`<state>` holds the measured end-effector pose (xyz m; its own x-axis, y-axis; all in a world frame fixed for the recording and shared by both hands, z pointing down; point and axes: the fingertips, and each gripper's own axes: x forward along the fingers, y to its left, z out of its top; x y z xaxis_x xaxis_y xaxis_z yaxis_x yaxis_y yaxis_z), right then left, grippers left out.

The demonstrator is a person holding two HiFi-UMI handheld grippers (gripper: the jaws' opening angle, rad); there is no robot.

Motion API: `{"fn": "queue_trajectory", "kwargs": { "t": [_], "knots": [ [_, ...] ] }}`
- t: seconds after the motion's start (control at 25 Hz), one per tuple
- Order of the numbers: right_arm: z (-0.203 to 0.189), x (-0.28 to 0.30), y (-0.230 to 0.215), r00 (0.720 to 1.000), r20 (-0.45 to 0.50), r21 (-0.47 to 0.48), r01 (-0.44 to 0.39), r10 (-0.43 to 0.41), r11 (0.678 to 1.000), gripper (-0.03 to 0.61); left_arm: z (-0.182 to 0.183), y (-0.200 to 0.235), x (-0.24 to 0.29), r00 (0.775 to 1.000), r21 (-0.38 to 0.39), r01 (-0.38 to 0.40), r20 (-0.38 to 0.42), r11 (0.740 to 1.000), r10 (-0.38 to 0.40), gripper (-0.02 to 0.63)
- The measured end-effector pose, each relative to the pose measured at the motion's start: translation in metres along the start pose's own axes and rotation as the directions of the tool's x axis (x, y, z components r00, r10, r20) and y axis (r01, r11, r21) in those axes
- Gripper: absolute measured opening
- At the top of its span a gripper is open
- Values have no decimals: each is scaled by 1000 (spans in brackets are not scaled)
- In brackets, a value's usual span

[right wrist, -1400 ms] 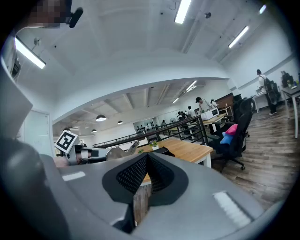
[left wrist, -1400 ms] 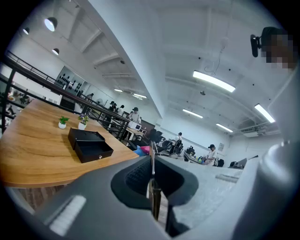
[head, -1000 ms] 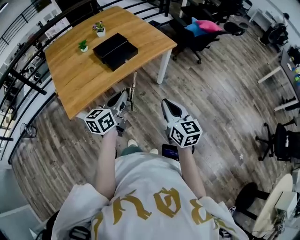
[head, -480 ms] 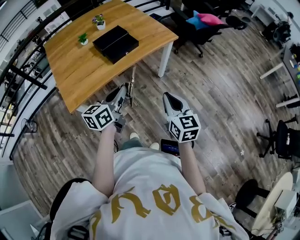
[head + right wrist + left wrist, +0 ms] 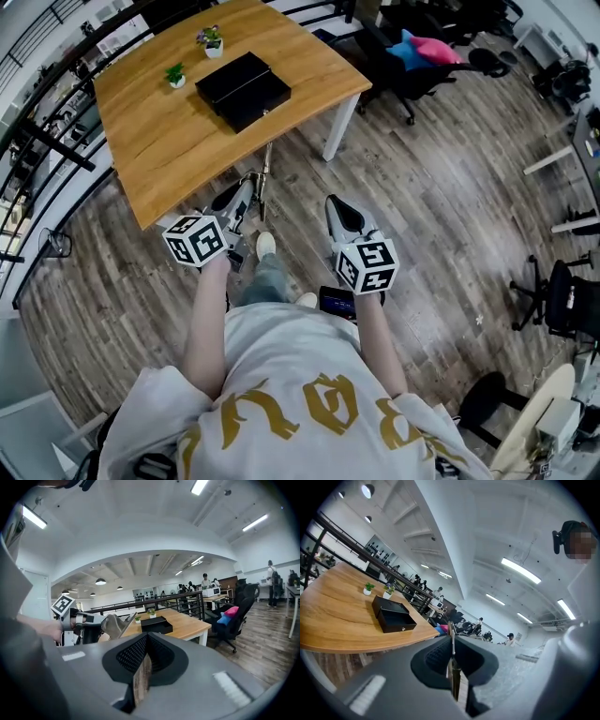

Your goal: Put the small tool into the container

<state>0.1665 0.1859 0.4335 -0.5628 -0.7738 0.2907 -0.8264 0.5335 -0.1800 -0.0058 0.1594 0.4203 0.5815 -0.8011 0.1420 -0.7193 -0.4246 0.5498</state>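
Observation:
In the head view my left gripper (image 5: 244, 190) is shut on a slim metal tool (image 5: 265, 177) that sticks out past its tips toward the table edge. In the left gripper view the tool (image 5: 453, 663) stands as a thin blade between the closed jaws of the left gripper (image 5: 452, 641). The container, an open black box (image 5: 243, 89), sits on the wooden table (image 5: 159, 141), well ahead of both grippers. It also shows as the black box (image 5: 393, 615) and the black box (image 5: 156, 624). My right gripper (image 5: 337, 208) is shut and empty, right gripper (image 5: 146, 643).
Two small potted plants (image 5: 208, 40) stand behind the box on the table. Black railings (image 5: 52, 150) run along the table's left side. Office chairs with pink and blue cushions (image 5: 427, 52) stand to the right. Wood plank floor lies underfoot, and people stand far off.
The person has stepped forward, one foot now between the grippers. The table and box have shifted slightly right in view. Both grippers keep their hold and pose.

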Motion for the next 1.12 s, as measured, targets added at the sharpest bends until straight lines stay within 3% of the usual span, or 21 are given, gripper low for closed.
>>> {"fn": "queue_trajectory", "kwargs": {
  "t": [0.28,0.76,1.12],
  "knots": [
    [8,82,-19,999,-42,-8,12,-12,1000,25,27,64,46,1000,-6,5,-13,1000,-5,14],
    [52,262,-52,991,-107,-6,75,-75,997,25,107,203,158,989,65,31,-147,997,-21,14],
    [74,320,-69,986,-87,-17,139,-140,990,26,124,255,207,967,126,66,-252,990,-32,14]
  ]
}}
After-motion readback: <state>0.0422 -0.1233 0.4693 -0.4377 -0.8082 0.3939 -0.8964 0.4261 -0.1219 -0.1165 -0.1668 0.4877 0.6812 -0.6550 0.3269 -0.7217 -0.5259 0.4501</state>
